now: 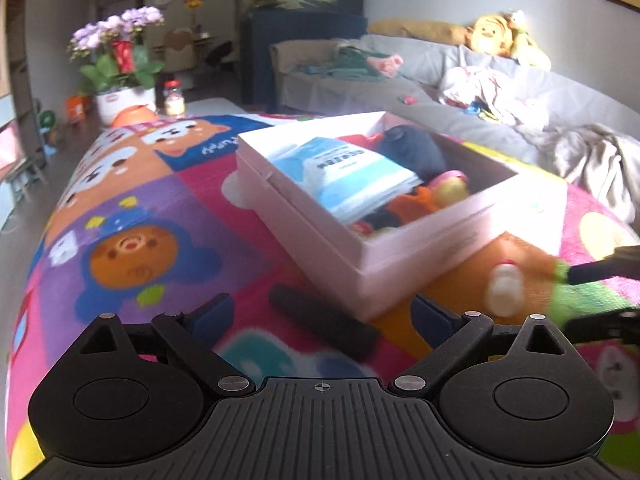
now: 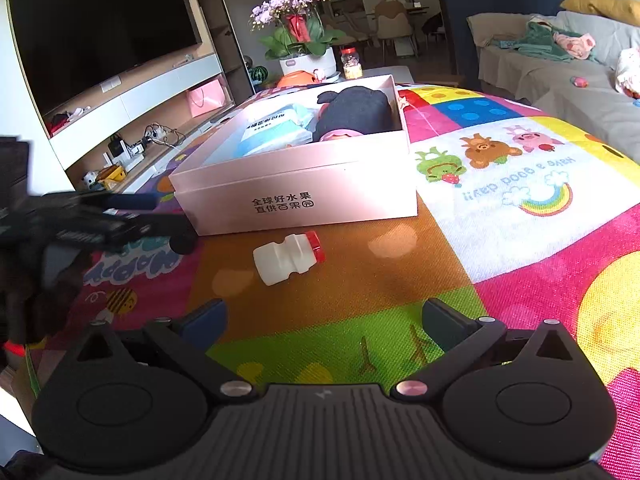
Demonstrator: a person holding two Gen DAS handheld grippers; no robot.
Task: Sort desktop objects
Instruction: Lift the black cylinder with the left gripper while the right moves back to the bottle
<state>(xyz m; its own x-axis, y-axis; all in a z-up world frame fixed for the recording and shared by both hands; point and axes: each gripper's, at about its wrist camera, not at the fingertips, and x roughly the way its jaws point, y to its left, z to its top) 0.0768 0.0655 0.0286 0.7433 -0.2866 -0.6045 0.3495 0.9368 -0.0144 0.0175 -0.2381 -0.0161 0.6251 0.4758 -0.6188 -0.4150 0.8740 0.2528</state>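
While my left gripper (image 1: 322, 312) stands wide apart with nothing in it, the black stick (image 1: 324, 322) lies right between its 2 fingers, slanting from middle toward lower right, beside the pink box (image 1: 420, 256).

Bright daylight indoors, no lamps seen. Strong glare on the pale pink cardboard box (image 1: 404, 256): near wall and far rim washed out in left wrist view, lighter sheen on its front wall (image 2: 296, 184) in right wrist view. Left wrist view motion-blurred: small white plastic bottle with red cap (image 1: 505, 289) smeared, colourful cartoon-print play mat (image 1: 132, 216) soft. Right wrist view sharp at centre, bottle (image 2: 288, 258) crisp with faint shadow; blurred dark shape at left edge. Heavy fisheye bending, dark corners. Large black TV screen (image 2: 100, 32) dim, unlit.
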